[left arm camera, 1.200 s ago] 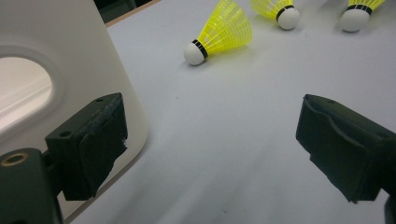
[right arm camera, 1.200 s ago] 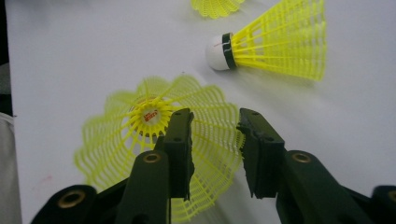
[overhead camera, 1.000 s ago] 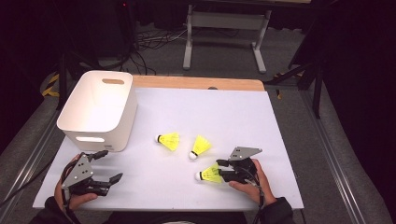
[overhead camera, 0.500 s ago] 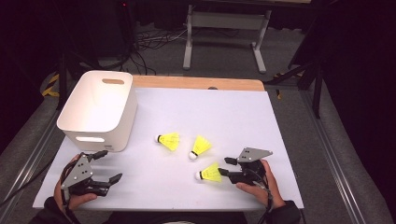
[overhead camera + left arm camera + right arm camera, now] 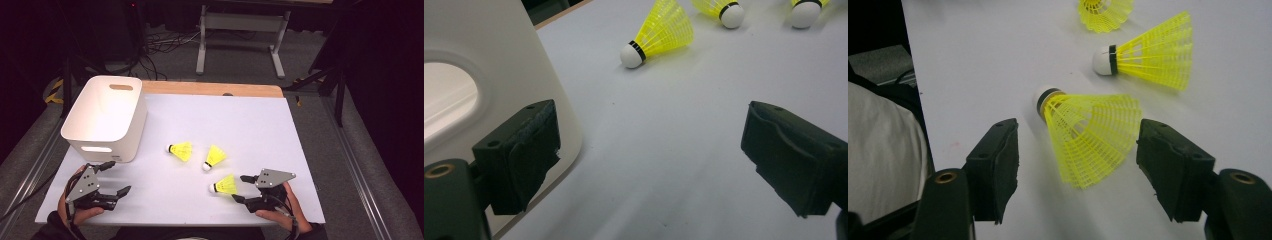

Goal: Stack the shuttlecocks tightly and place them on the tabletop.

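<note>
Three yellow shuttlecocks with white corks lie on the white table (image 5: 250,125): one left of centre (image 5: 181,150), one in the middle (image 5: 215,157), one nearest the front (image 5: 225,185). My right gripper (image 5: 238,188) is open just right of the nearest one. In the right gripper view that shuttlecock (image 5: 1088,135) lies on its side with its skirt between the spread jaws, touching neither. My left gripper (image 5: 120,176) is open at the front left, by the corner of the white bin (image 5: 105,117), with nothing between its jaws.
The bin wall and its handle hole (image 5: 474,60) stand right beside one left jaw. The other two shuttlecocks (image 5: 1153,50) (image 5: 1105,12) lie beyond the right gripper. A wooden strip (image 5: 210,89) edges the table's far side. A metal stand (image 5: 240,30) is behind it.
My right gripper has drawn back to the right and toward the near edge, off the nearest shuttlecock, which stays lying where it was. The left gripper has not moved.
</note>
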Motion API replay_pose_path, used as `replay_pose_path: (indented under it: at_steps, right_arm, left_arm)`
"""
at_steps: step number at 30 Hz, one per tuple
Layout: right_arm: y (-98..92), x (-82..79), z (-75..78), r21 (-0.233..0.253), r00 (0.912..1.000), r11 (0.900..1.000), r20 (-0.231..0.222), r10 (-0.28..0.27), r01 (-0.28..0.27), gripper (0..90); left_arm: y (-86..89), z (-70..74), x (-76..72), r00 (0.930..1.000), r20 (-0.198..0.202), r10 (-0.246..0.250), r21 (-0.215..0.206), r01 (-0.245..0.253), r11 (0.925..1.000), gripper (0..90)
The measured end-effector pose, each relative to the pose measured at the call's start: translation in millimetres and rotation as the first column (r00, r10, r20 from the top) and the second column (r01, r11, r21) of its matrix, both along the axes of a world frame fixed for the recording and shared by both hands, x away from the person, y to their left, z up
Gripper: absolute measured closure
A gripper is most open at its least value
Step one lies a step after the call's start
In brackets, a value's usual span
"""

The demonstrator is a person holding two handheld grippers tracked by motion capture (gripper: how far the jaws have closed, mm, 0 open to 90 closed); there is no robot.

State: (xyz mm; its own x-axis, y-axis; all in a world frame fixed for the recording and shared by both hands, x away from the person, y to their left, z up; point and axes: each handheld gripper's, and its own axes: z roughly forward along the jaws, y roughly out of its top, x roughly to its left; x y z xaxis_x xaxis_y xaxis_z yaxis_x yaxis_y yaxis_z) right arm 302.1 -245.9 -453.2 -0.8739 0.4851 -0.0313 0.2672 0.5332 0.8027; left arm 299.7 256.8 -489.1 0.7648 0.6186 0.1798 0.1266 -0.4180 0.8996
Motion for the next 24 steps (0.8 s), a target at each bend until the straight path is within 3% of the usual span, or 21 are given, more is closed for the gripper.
replay_pose_path:
  at_steps: [6,16,24]
  right_arm:
    - [8.6,2.0,-10.4,-0.053,0.9998,0.998,-0.017,0.013,-0.014,34.8]
    - [18.1,1.1,-20.2,-0.104,0.9978,0.993,-0.036,0.056,-0.06,60.3]
    - [16.0,1.0,-20.1,-0.103,0.9975,0.992,-0.026,0.065,-0.067,82.6]
  left_arm:
    - [0.0,-0.1,0.0,1.0,0.0,-0.003,0.004,0.003,1.0,9.5]
    - [-1.0,-0.8,-0.1,1.0,0.0,-0.006,0.003,0.006,1.0,9.4]
    - [-1.5,-1.1,0.4,1.0,-0.002,-0.009,0.007,0.009,0.9999,9.4]
